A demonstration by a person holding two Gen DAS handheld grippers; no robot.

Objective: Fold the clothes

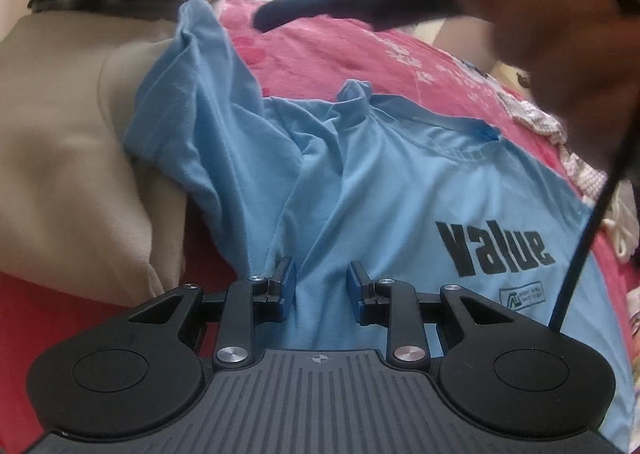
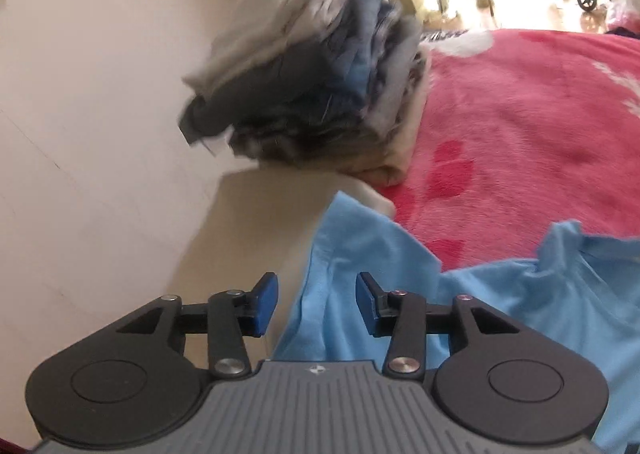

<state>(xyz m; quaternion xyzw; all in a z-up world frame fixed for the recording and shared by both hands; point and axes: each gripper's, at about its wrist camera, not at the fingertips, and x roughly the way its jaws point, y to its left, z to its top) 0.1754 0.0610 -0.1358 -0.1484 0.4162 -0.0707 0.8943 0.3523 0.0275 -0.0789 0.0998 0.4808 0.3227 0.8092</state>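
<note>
Blue T-shirt [image 1: 360,181] lies rumpled on pink bed [image 1: 340,49], collar away from you, one sleeve draped over beige pile [image 1: 60,141]. Your left tool [image 1: 322,286] gapes over shirt middle; right tool [image 2: 318,304] gapes, empty, beside sleeve edge.

pink bed [image 1: 340,49] carries blue t-shirt [image 1: 380,189], folded clothes stack [image 2: 320,73].
</note>
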